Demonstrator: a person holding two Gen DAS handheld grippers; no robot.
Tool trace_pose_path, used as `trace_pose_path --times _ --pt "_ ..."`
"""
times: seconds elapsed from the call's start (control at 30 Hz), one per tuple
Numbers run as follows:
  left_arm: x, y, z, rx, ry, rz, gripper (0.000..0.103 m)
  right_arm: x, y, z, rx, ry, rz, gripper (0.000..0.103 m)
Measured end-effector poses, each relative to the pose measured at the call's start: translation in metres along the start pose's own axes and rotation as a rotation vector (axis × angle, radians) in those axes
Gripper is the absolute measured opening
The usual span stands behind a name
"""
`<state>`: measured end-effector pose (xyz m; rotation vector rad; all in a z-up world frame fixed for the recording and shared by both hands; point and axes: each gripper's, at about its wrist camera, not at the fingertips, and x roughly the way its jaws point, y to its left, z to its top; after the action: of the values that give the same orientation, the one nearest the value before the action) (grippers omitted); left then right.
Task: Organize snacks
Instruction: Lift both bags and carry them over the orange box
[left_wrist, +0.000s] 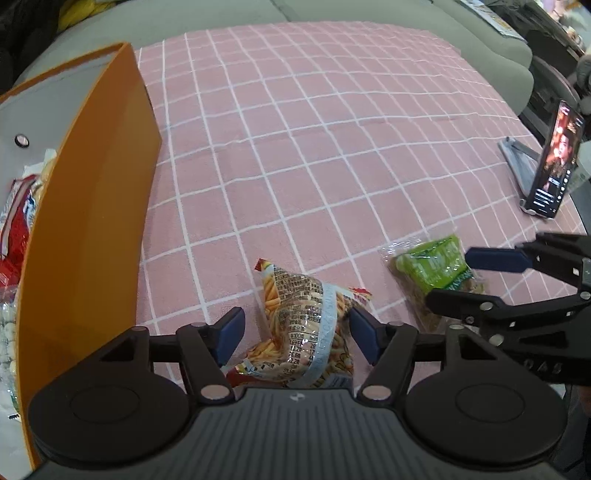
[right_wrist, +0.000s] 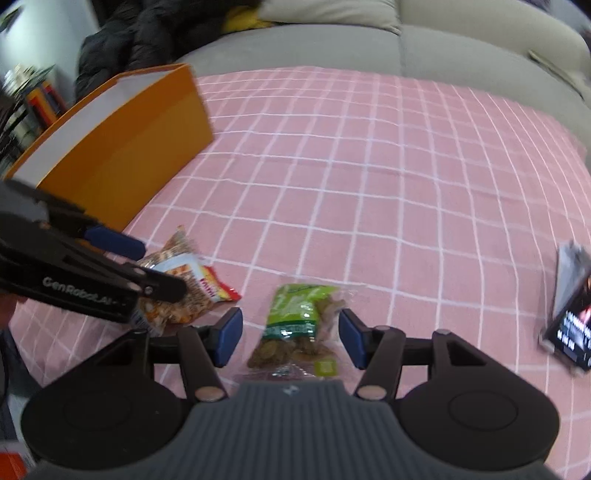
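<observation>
Straddling snack packets (left_wrist: 306, 332) with open tools.

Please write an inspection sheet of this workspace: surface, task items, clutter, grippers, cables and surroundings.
Surface: pink checked cloth, no spills seen.
Job's things: fries snack bag and green snack bag lie on the cloth; orange box at the left already holds packets.
Clutter: phone on a stand, screen lit.
Grippers: left gripper open around the fries bag; right gripper open around the green bag.
Cables: nothing seen.
Surroundings: grey sofa behind, dark clothing on it.
</observation>
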<state>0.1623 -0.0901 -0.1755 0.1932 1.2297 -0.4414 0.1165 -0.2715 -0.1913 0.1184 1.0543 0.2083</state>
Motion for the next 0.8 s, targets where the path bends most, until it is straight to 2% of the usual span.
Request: trace_pose_path --times 0.07,0.17,0.27,0.5,0.6,0.67,0.8 --pt "0.006 0.002 0.001 -0.013 0.033 -0.009 0.075 0.005 -0.008 0.000 0.064 0.028 0.011 0.046" --pt "0.013 0.005 0.002 -0.040 0.065 -0.021 0.067 0.008 -0.016 -0.002 0.121 0.052 0.041 0.044" --pt "0.016 0.005 0.002 -0.061 0.075 -0.035 0.059 0.014 -0.016 -0.005 0.124 0.078 0.051 0.041" --pt "0.020 -0.001 0.003 -0.056 0.088 -0.006 0.055 0.015 -0.004 -0.009 0.092 0.077 0.030 0.037" --pt "0.022 -0.011 0.002 -0.020 0.081 0.035 0.053 0.017 0.001 -0.008 0.070 0.081 0.017 0.035" --pt "0.021 -0.020 0.001 0.016 0.061 0.063 0.047 0.020 0.006 -0.006 0.064 0.085 0.005 0.031" --pt "0.012 -0.025 0.000 0.016 0.021 0.078 0.041 0.020 0.014 -0.005 0.055 0.084 -0.013 0.030"
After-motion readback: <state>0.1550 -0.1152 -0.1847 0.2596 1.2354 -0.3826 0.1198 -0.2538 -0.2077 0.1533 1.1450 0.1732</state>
